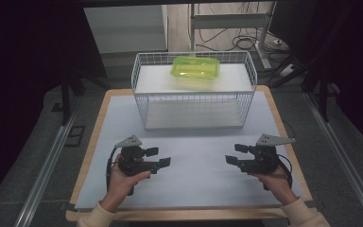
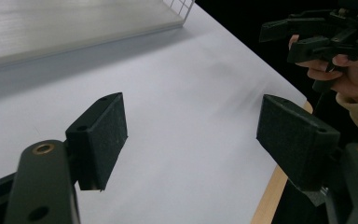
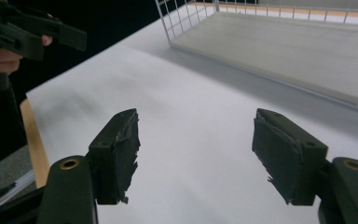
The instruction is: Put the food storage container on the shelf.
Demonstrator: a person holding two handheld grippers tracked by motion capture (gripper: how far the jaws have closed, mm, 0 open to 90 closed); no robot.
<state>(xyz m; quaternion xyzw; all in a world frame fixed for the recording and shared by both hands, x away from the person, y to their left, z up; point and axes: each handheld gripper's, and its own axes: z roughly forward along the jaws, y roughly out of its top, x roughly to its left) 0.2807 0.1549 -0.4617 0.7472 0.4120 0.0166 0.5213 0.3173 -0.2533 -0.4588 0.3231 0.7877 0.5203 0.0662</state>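
Green container sits in the rack, well beyond both tools.

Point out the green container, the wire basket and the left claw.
green container (image 1: 195, 67), high view, middle of its lid.
wire basket (image 1: 194, 100), high view, front wire wall.
left claw (image 1: 158, 157), high view, midway between its two jaw tips.

A lab-like workroom: floor rails, loose cables and desk legs behind the table.
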